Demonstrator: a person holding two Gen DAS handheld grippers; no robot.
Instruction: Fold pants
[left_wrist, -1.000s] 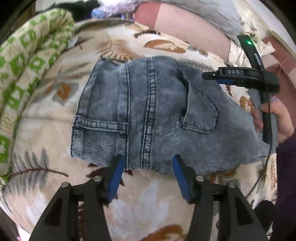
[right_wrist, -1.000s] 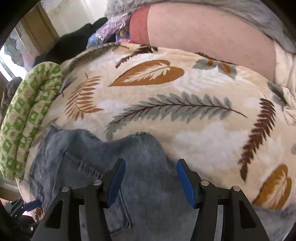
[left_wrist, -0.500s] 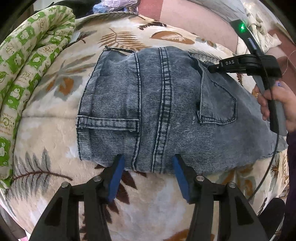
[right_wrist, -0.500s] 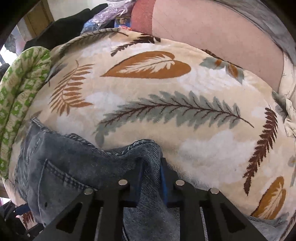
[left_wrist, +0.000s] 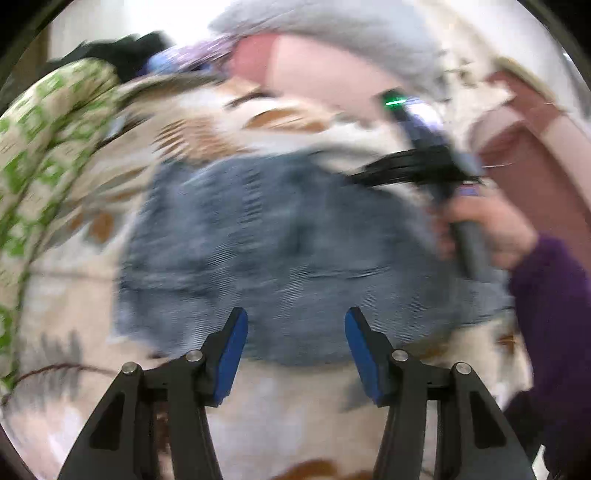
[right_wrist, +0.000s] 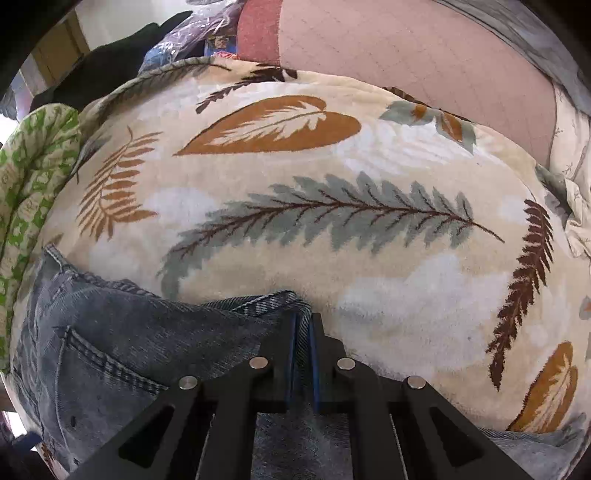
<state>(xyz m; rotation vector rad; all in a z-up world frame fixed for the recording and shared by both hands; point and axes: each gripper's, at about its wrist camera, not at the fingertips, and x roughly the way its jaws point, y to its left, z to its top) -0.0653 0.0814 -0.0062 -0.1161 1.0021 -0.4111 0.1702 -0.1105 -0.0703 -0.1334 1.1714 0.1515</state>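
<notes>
Lying on the leaf-print blanket: denim pants, already a compact bundle, not yet finished. Right gripper fingers clamped on 1 far hem edge. Left gripper fingers apart, empty, over the near edge.

Cream plush blanket with orange, grey and brown leaf print covers the bed. Green-and-white patterned quilt rolled along its left edge. Pink-and-maroon quilted bedding at far edge; black clothing at far-left corner.
</notes>
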